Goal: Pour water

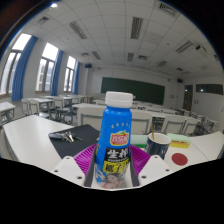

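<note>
A blue plastic bottle [116,135] with a blue cap and a colourful label stands upright between my gripper's [112,170] fingers. Both purple pads [87,157] press against its sides, so the gripper is shut on it. The bottle seems lifted a little above the white table [30,135]. A dark cup [158,146] with a pale rim stands on the table just beyond my right finger.
A black mat [72,137] with a small object on it lies on the table beyond my left finger. A red disc [179,158] and a small dark item [180,142] lie right of the cup. Classroom desks, windows and a green board fill the background.
</note>
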Demonstrator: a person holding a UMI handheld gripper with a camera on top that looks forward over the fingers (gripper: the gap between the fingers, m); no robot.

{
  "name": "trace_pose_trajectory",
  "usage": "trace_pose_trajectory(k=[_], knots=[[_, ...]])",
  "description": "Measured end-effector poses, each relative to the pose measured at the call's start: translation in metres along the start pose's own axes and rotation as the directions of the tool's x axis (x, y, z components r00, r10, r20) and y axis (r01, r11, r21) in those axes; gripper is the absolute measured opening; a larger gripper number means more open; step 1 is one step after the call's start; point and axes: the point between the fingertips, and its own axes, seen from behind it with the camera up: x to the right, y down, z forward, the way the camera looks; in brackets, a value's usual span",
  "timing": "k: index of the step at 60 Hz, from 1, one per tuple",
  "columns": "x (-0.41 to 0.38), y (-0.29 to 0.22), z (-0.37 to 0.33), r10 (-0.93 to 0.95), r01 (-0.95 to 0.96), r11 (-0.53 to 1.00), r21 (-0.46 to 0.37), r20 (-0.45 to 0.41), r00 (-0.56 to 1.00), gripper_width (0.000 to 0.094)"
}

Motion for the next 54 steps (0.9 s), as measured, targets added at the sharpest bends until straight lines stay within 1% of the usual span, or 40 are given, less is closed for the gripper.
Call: trace_pose_trajectory(k=[1,2,5,6,7,8,9,10,12,16,18,20,22,28,31,32,33,37,41,46,49,50,53,54], knots=[[-0.018,-0.002,0.003,0.002,-0.002,1.000,0.011,-0.009,1.000,0.0505],[-0.017,-0.003,0.003,0.001,0.000,1.000,0.017,-0.016,1.000,0.0476],[-0.016,-0.003,0.003,0.036,-0.035,0.999,0.028,-0.034,0.999,0.0420],[0.001,-0.003,0.000,0.045,-0.044,0.998,0.032,-0.033,0.998,0.0409],[-0.018,-0.004,0.003,0.048,-0.047,0.998,0.036,-0.033,0.998,0.0402],[0.000,-0.004,0.001,0.050,-0.049,0.998,0.037,-0.030,0.998,0.0395],[-0.019,-0.006,0.004,0.056,-0.055,0.998,0.040,-0.026,0.998,0.0382],[-0.001,-0.006,0.002,0.069,-0.068,0.997,0.041,-0.020,0.997,0.0373],[-0.018,-0.006,0.007,0.089,-0.088,0.995,0.049,-0.011,0.996,0.0371],[-0.017,-0.010,0.008,0.185,-0.186,0.981,0.047,0.017,0.983,0.0371],[-0.020,-0.015,0.009,0.272,-0.274,0.961,0.039,0.045,0.961,0.0371],[-0.028,-0.023,0.011,0.374,-0.378,0.925,0.050,0.075,0.924,0.0370],[-0.030,-0.035,0.009,0.480,-0.489,0.870,0.057,0.125,0.868,0.0371],[-0.030,-0.074,0.009,0.743,-0.772,0.634,0.038,0.246,0.623,0.0370],[-0.032,-0.085,0.012,0.829,-0.862,0.507,-0.011,0.283,0.483,0.0367],[-0.043,-0.092,0.010,0.854,-0.887,0.460,-0.027,0.286,0.435,0.0368],[-0.039,-0.089,0.016,0.872,-0.906,0.421,-0.052,0.299,0.388,0.0367],[-0.045,-0.102,0.017,0.930,-0.963,0.227,-0.143,0.327,0.170,0.0368],[-0.060,-0.115,0.015,0.948,-0.969,0.032,-0.246,0.314,-0.049,0.0367],[-0.064,-0.124,0.010,0.931,-0.931,-0.128,-0.342,0.282,-0.232,0.0371],[-0.065,-0.132,0.004,0.915,-0.910,-0.196,-0.366,0.266,-0.304,0.0371],[-0.081,-0.146,-0.003,0.911,-0.908,-0.213,-0.360,0.262,-0.317,0.0371],[-0.077,-0.147,-0.008,0.896,-0.891,-0.270,-0.366,0.245,-0.372,0.0370],[-0.059,-0.135,-0.006,0.888,-0.880,-0.288,-0.378,0.239,-0.393,0.0372]])
